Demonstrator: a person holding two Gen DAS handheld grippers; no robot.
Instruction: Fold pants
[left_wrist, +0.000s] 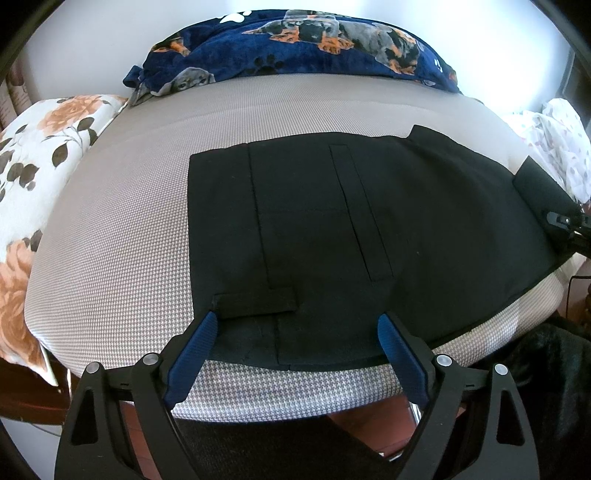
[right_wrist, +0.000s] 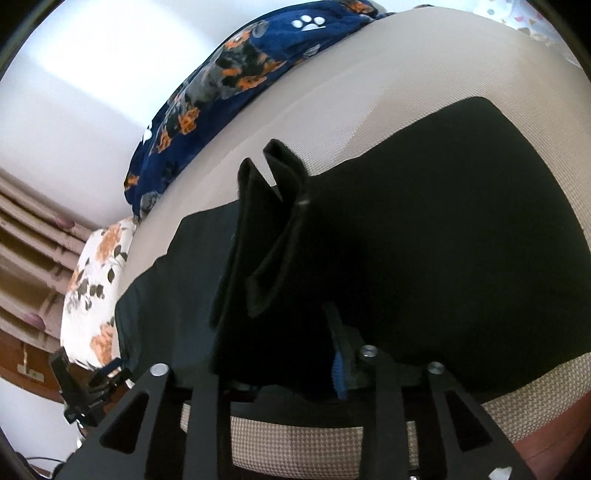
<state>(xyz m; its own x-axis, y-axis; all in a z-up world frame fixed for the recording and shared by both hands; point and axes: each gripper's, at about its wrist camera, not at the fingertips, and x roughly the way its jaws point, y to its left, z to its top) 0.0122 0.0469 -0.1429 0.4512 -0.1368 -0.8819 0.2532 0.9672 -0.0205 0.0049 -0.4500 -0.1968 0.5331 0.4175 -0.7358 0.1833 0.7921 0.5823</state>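
The pants (left_wrist: 332, 236), black, lie spread flat on a mattress (left_wrist: 118, 236) covered in a small houndstooth weave, their near edge just short of the mattress edge at six o'clock in the left wrist view, with a dog-print blanket (left_wrist: 295, 40) bunched at twelve o'clock and a floral pillow (left_wrist: 40, 155) at nine. The left gripper (left_wrist: 297, 332) hangs with its blue pads spread wide over that near edge, pinching nothing. In the right wrist view, the right gripper (right_wrist: 280, 354) sits under a raised double fold of the fabric that stands up toward twelve o'clock; cloth fills the gap, one blue pad (right_wrist: 339, 373) shows at five o'clock beside it, and the other finger is hidden, so I cannot tell whether the pads press on the cloth. The likely risk: if that hold is loose, the upright fold could slump sideways and land crooked, and the layers could slide apart, leaving a wrinkled, uneven fold.
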